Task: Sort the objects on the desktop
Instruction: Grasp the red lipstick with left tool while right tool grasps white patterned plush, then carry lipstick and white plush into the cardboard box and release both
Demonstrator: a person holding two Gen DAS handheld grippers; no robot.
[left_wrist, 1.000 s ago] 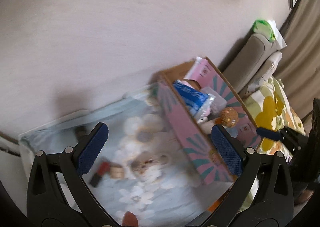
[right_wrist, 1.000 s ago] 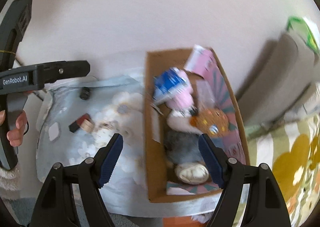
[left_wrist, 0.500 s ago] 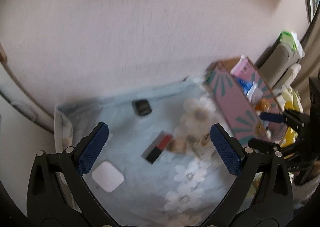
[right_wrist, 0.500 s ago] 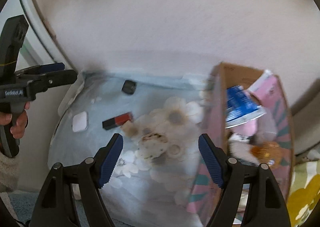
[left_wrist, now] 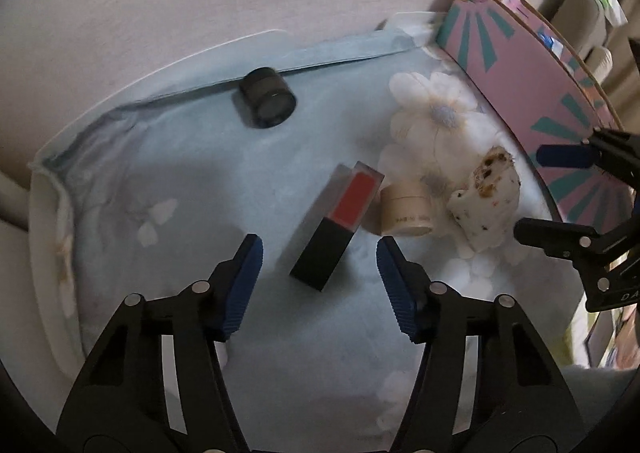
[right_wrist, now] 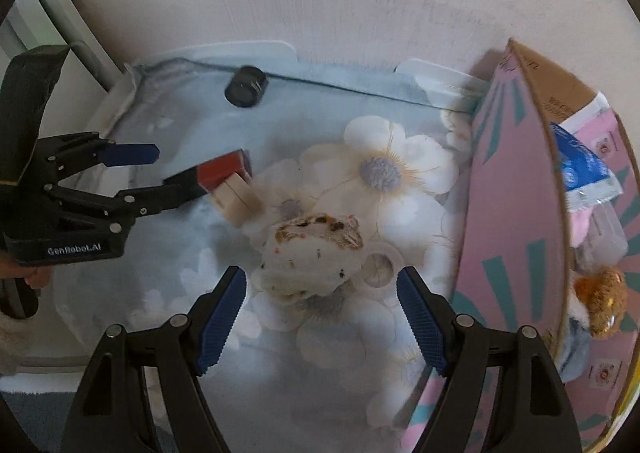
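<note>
A red and black lipstick box (left_wrist: 336, 221) lies on the blue floral cloth (left_wrist: 200, 173), just ahead of my open left gripper (left_wrist: 318, 285). A small beige jar (left_wrist: 406, 209) lies beside it, and a speckled white plush (left_wrist: 484, 205) lies to the right. A black round jar (left_wrist: 266, 97) sits near the wall. In the right wrist view, my open right gripper (right_wrist: 322, 317) hovers over the plush (right_wrist: 312, 253); the lipstick box (right_wrist: 218, 173), beige jar (right_wrist: 236, 199) and black jar (right_wrist: 245, 87) lie beyond. The left gripper (right_wrist: 132, 177) shows there, at the lipstick box.
A pink and teal cardboard box (right_wrist: 516, 213) stands at the right, holding a blue packet (right_wrist: 580, 169), a plush toy (right_wrist: 600, 297) and other items. It also shows in the left wrist view (left_wrist: 540, 101). A wall runs behind the table.
Both grippers have swung left from the box and come down close to the cloth. The left now sits at the lipstick box, the right over the plush. Both stay open.
</note>
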